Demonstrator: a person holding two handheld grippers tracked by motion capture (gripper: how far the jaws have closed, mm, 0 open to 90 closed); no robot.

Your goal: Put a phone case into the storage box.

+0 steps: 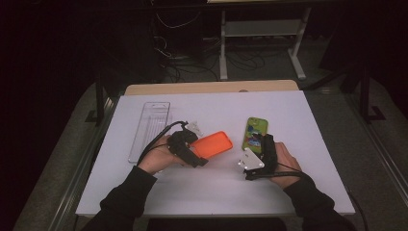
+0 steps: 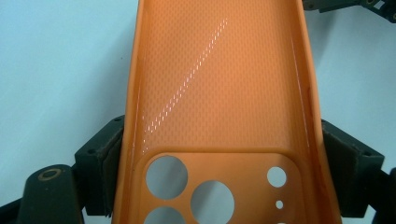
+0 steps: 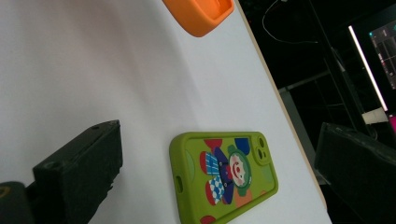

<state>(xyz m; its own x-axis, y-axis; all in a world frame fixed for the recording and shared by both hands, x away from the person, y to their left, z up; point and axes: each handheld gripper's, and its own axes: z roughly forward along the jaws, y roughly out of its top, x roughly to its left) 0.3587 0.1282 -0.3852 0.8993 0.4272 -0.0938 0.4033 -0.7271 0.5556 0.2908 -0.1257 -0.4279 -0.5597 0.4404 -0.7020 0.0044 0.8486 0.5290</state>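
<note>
The left gripper [image 1: 201, 153] pinches the orange case [image 2: 219, 93] across its width at the camera-cutout end, with one jaw pad pressed against each long side wall. The case's hollow side faces up, and its long axis runs straight away from the jaws. In the high view that axis points up and to the right over the white table [image 1: 298, 192], toward the green case [image 1: 257, 132]. The free end of the orange case lies near the green case but apart from it. The green case lies flat, printed back up, left of centre between the spread jaws of the right gripper [image 3: 224, 177] and close to the table's far edge. Its long axis runs almost in line with the right gripper's reach. The jaws straddle it without contact, so the right gripper holds nothing. The right hand [image 1: 286, 161] is the nearer to the green case and rests low at the table, with the gripper pointing away from the person. The left hand [image 1: 161, 156] is angled inward and holds its gripper aimed diagonally toward the table centre. A clear tray [image 1: 150, 130] lies beyond the left hand, clear of both cases.
</note>
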